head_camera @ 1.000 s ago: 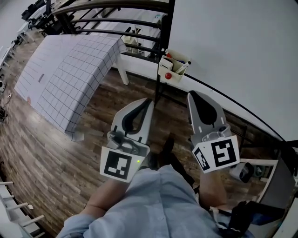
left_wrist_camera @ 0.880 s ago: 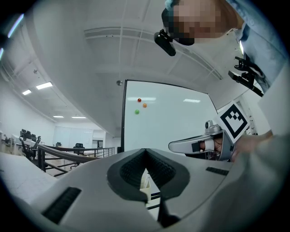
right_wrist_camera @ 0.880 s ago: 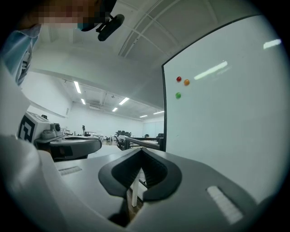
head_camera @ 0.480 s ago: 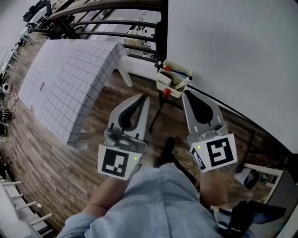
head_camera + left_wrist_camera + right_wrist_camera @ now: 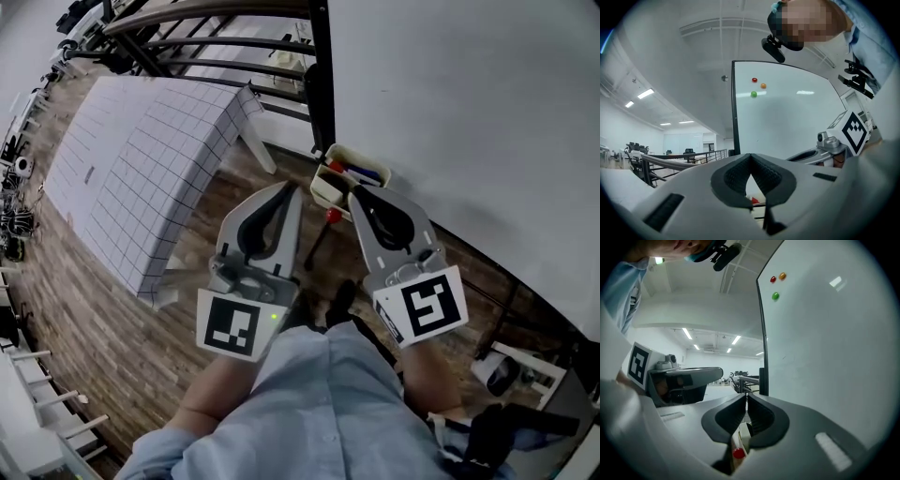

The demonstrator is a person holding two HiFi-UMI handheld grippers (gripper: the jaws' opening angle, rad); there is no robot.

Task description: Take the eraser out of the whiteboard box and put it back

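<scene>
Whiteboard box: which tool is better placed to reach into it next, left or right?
Right. In the head view the right tool ends right by the whiteboard box; the left tool ends off to its side, over floor. Both are shut, so it likely must open first.

The whiteboard box (image 5: 322, 190) is a small cream container, open at the top, fixed at the lower left corner of the whiteboard (image 5: 450, 112) and standing upright. A few red and blue things stand in it, and a small red round piece (image 5: 332, 216) sits at its near lower edge. The eraser cannot be told apart among them.
</scene>
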